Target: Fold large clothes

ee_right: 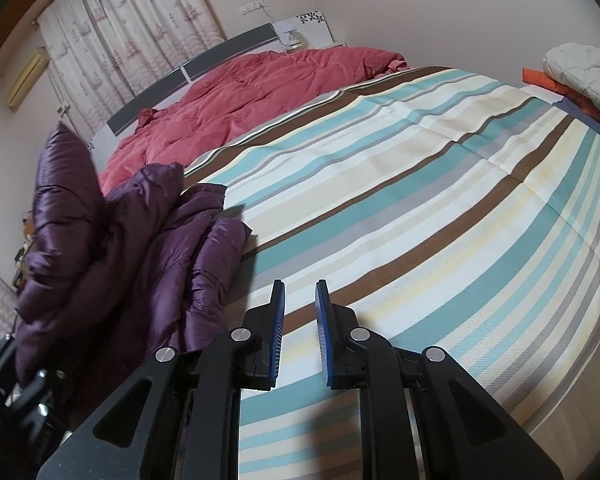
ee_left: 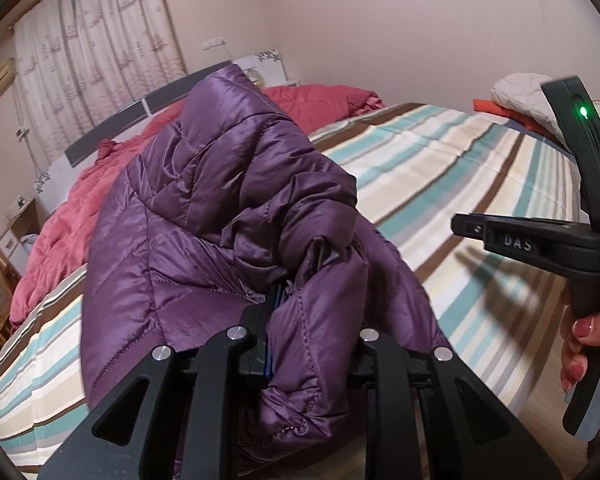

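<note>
Striped bedsheet (ee_right: 420,200) covers bed; red quilt (ee_right: 260,92) bunched at headboard end. Purple puffer jacket (ee_left: 204,216) heaped on sheet's left side, part lifted. Left gripper (ee_left: 300,312) clamped on jacket fabric. Right gripper (ee_right: 300,320) parted, nothing held, over bare sheet, jacket just left.

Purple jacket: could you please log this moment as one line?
left gripper: shut on purple jacket | right gripper: open, empty | striped bed

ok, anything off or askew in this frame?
The jacket is a bunched heap, not laid flat; the left gripper holds a wad of it. The right gripper hangs open over the striped sheet. No damage seen.
</note>
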